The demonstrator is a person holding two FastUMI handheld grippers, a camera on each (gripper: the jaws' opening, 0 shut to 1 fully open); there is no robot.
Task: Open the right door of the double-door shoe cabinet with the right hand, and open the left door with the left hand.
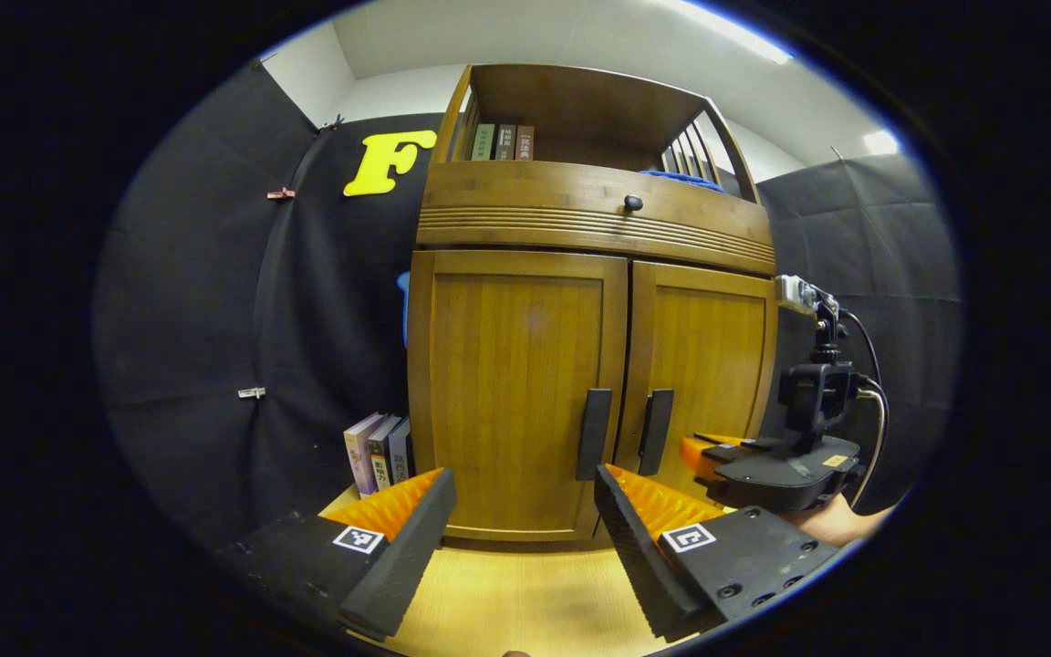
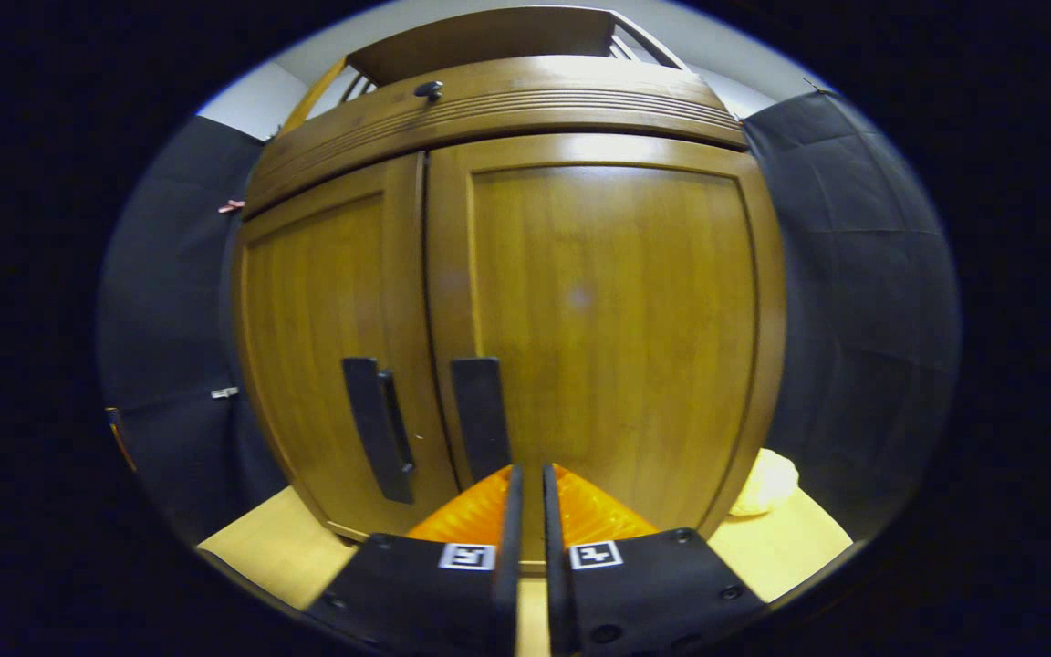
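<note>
Shoe cabinet [image 1: 525, 383] on desk [image 1: 516, 602]: stiff wood, both doors closed; likely light-swinging. Hold: dark vertical right handle [image 2: 482, 418]. Left gripper [image 1: 525, 511] fingers wide; right gripper [image 2: 526, 511] fingers narrow, just below handle.

Three upright books with green, grey and brown spines [image 1: 501, 142] on the open top shelf, at its left end. Blue cloth-like item [image 1: 682, 177] at the right end of that shelf, beside thin wooden slats [image 1: 691, 151]. Small round black knob [image 1: 633, 203] just below the shelf. Leaning row of pale-spined books [image 1: 379, 453] far below the shelf, on the light wooden tabletop [image 1: 516, 593].
</note>
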